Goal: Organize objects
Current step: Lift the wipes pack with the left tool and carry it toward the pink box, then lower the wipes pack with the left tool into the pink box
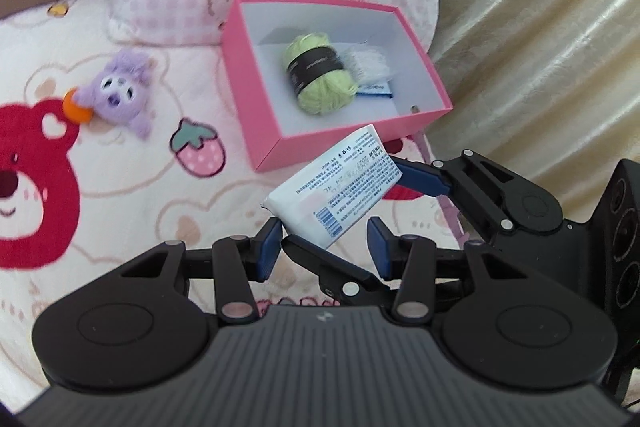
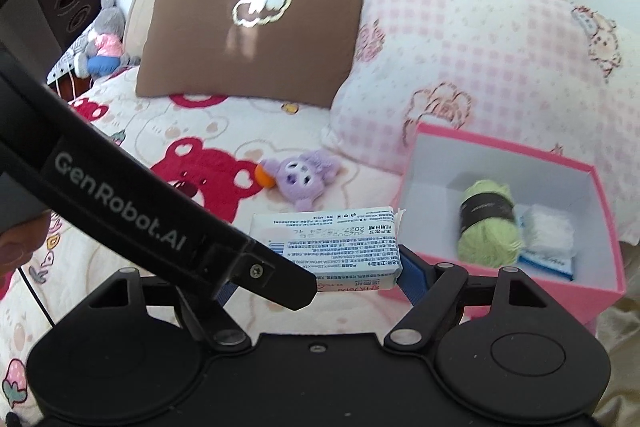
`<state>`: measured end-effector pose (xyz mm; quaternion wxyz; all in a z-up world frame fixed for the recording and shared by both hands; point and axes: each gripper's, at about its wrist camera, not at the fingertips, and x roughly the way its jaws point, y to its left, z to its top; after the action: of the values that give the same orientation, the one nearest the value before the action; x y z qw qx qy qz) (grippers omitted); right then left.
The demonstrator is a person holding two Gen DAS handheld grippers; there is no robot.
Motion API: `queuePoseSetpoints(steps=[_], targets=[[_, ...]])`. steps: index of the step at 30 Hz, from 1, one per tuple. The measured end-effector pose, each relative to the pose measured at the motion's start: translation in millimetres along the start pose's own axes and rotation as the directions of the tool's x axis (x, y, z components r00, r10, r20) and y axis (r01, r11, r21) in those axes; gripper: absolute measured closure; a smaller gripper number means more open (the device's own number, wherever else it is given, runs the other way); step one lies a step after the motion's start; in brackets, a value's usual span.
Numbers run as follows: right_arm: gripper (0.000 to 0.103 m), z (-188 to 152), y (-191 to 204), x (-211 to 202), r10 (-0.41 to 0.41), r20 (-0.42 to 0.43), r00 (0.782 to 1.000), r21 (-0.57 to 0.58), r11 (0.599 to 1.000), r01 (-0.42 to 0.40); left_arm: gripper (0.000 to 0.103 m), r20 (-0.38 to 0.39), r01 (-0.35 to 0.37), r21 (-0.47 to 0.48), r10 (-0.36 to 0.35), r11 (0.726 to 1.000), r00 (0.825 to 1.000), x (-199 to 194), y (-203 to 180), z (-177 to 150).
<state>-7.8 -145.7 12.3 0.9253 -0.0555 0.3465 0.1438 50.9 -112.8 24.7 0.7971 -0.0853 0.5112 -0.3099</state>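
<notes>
Right hand-held gripper clamped endwise on soft, light tissue pack beside pink box; left hand-held gripper empty, narrowly parted.

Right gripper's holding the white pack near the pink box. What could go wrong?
Right gripper pinches the soft white pack by its ends only; it could buckle and slip. Left gripper sits crossed with the right's fingers; they may collide. Green yarn fills mid pink box; the pack may catch on it.
</notes>
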Motion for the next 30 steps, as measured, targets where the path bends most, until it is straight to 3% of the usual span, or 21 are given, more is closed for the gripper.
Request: queuePoseSetpoints(steps=[9,17,30], targets=[[0.021,9.4,-24.6,3.5,-0.018,-0.004,1.000,0.011,1.000,0.018,0.059,-0.007,-0.005,0.028,0.005,1.000,1.000,17.1,-17.5,21.4],[0.016,14.1,-42.4,12.1,0.021,-0.018,1.000,-0.015,1.000,-0.022,0.059,-0.008,-0.016,0.035,0.016,0.999,1.000,34.5,-14.6,41.8],[0.020,16.2,-73.8,27.2,0.007,-0.037,0.999,-0.076,0.997,-0.010,0.059,-0.090,0.004,0.047,0.000,0.999,0.996,75.1,-16.6,75.2]])
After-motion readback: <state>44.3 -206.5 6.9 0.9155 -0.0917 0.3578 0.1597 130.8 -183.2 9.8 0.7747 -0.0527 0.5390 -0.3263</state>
